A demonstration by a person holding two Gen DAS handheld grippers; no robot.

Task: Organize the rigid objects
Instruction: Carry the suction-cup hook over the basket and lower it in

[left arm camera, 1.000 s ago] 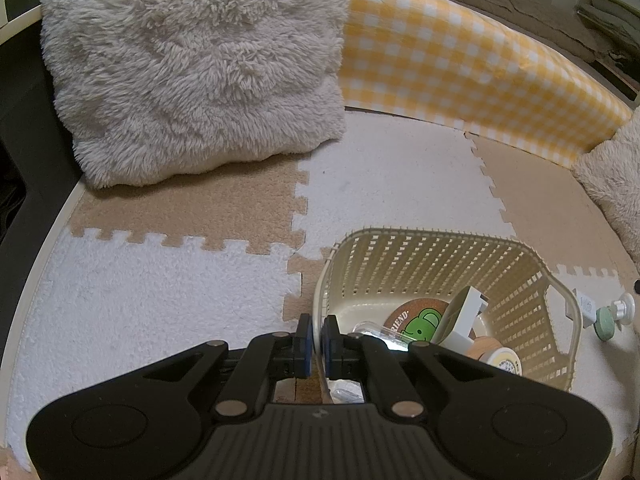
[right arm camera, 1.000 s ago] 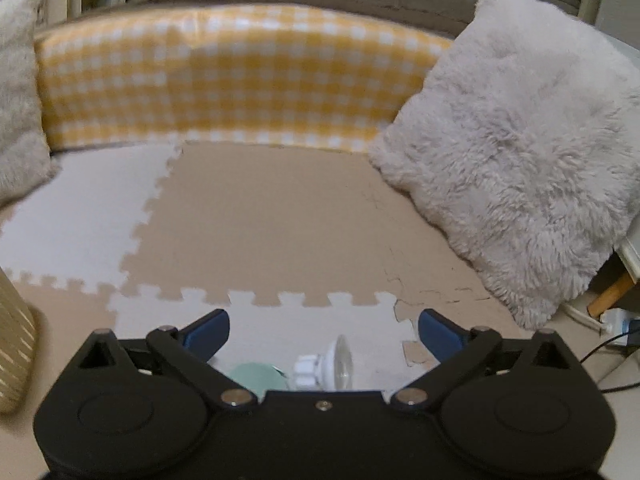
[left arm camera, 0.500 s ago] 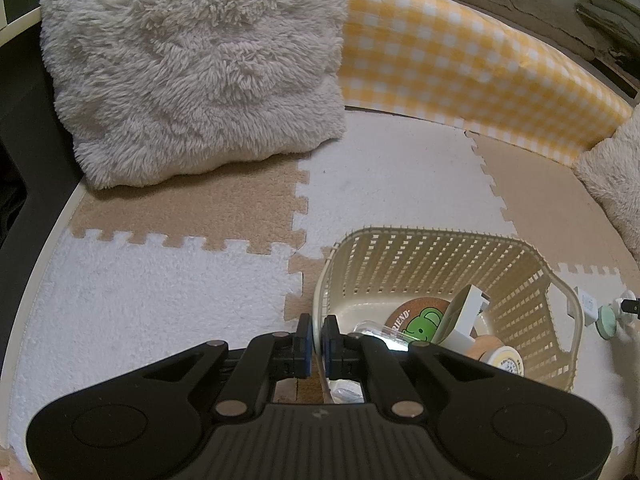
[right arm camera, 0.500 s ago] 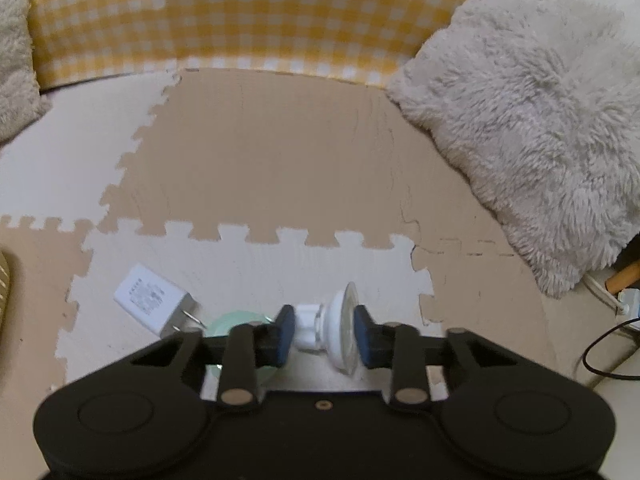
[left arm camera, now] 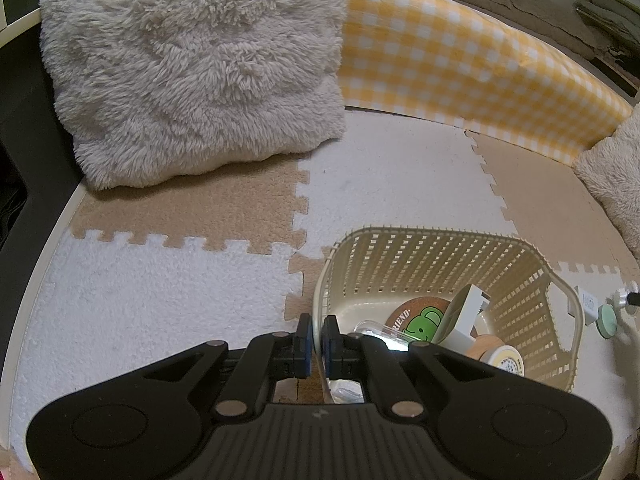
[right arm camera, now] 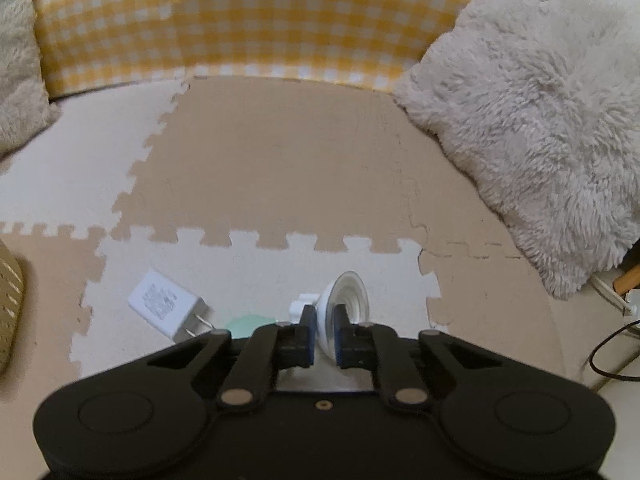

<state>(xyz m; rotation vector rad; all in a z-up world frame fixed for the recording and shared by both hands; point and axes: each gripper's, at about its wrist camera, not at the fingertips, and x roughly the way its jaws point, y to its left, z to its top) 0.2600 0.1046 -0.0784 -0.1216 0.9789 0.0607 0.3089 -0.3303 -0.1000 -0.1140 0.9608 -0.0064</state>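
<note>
Suction cup (right arm camera: 345, 300) pinched between right tongs (right arm camera: 324, 330); left tongs (left arm camera: 315, 334) clamp basket (left arm camera: 440, 256) rim.

White suction cup (right arm camera: 346, 304), seemingly clear-rimmed, stands on edge between jaws.

Yellow-and-white gingham bolster (right arm camera: 248, 24) at the far edge, beige-and-white puzzle mats (right arm camera: 280, 168), cream basket (left arm camera: 440, 264) holding my green-frog coaster (left arm camera: 420, 318).

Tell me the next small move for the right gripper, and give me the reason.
Probably lift the suction cup straight up off the mat. The right gripper is shut on it, while the left gripper is clamped on the basket rim, steadying it for the drop. Lift clear of the white charger lying beside it.
</note>
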